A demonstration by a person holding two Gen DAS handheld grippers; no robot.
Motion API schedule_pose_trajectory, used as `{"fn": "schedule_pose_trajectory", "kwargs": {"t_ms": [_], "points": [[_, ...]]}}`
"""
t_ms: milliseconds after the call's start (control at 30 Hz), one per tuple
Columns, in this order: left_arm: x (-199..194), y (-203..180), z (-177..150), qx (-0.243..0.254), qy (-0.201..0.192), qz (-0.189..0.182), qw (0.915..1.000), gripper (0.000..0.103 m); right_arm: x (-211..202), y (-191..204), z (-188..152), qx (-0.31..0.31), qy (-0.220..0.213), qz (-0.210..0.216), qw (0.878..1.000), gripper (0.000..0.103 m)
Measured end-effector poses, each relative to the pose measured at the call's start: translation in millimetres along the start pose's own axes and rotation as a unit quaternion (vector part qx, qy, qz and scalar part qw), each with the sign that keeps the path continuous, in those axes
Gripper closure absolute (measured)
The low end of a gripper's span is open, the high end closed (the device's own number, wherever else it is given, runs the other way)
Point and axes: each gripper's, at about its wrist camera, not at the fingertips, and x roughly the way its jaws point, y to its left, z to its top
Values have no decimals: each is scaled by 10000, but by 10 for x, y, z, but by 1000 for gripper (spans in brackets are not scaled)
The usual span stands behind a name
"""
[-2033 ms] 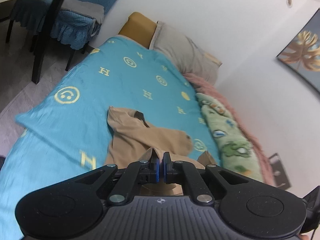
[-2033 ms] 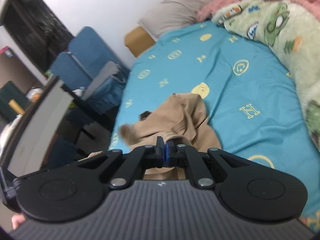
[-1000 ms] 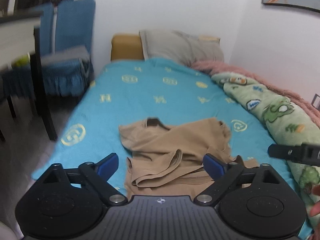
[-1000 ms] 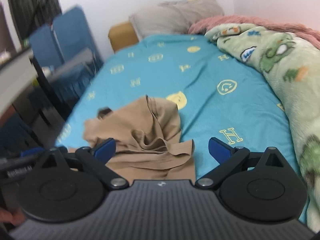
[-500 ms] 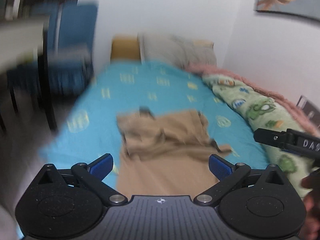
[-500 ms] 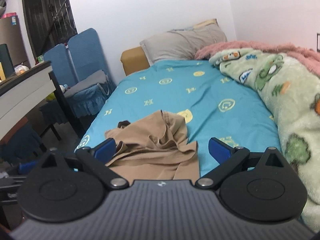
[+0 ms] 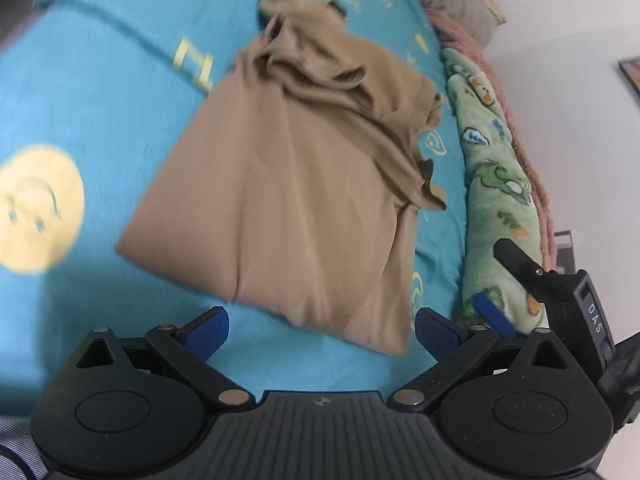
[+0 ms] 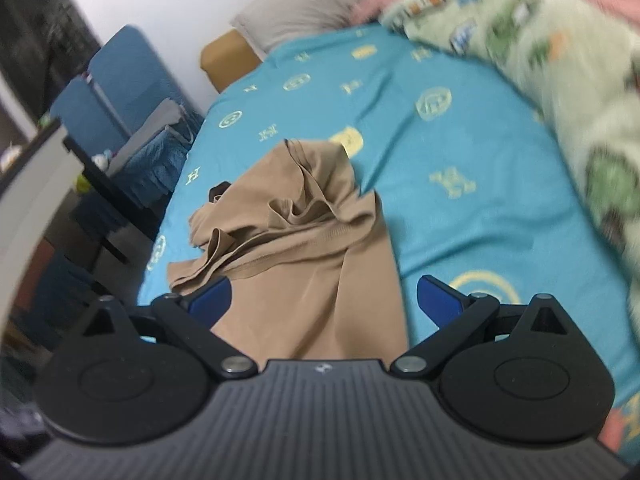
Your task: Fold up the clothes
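A tan garment (image 7: 304,184) lies on the turquoise bed sheet (image 7: 80,92), its near part flat and its far part bunched in folds. It also shows in the right wrist view (image 8: 312,256). My left gripper (image 7: 322,330) is open and empty, just above the garment's near edge. My right gripper (image 8: 324,300) is open and empty, over the garment's near part. The right gripper's blue fingertip (image 7: 490,314) also shows at the right of the left wrist view.
A green cartoon-print blanket (image 7: 496,184) and pink blanket run along the bed's right side by the wall. A grey pillow (image 8: 320,0) lies at the head. Blue chairs (image 8: 120,92) and a dark table (image 8: 100,176) stand left of the bed.
Both grippers, open since a second ago after releasing the garment, have dipped down and closer to the garment. The garment's near part now lies flat on the sheet.
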Motion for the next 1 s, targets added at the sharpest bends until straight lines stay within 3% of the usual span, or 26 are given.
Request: {"fn": "schedule_pose_trajectory", "kwargs": {"t_ms": [67, 167, 267, 367, 433, 500, 667, 767, 900, 933, 1000], "points": [[150, 98, -2, -349, 184, -155, 9991, 2, 25, -66, -2, 291, 82, 76, 9995, 2], [361, 267, -23, -947, 153, -303, 9949, 4, 60, -111, -6, 534, 182, 200, 9982, 2], [346, 264, -22, -929, -404, -540, 9934, 5, 84, -130, -36, 623, 271, 202, 9975, 2], [183, 263, -51, -792, -1110, -393, 9899, 18, 107, -149, -68, 707, 359, 195, 9967, 2], [74, 289, -80, -801, -1455, -302, 9857, 35, 120, -204, -68, 873, 401, 223, 9951, 2], [54, 378, -89, -976, -1596, -178, 9822, 38, 124, -266, -76, 1111, 444, 307, 9923, 2], [55, 539, -60, -1430, -1734, -145, 9743, 54, 334, -228, -341, 1898, 1242, 1000, 9688, 2], [37, 521, -81, -1367, -1939, -180, 9713, 89, 464, -200, -506, 2358, 1728, 1419, 9457, 2], [-83, 402, -105, -1027, -2335, -465, 9658, 95, 638, -163, -726, 2947, 2356, 1962, 9051, 2], [-121, 355, -113, -906, -2455, -525, 9637, 96, 674, -147, -763, 2987, 2408, 1947, 9027, 2], [-212, 284, -125, -739, -2652, -602, 9595, 96, 665, -202, -791, 3090, 2188, 1630, 9111, 3]]}}
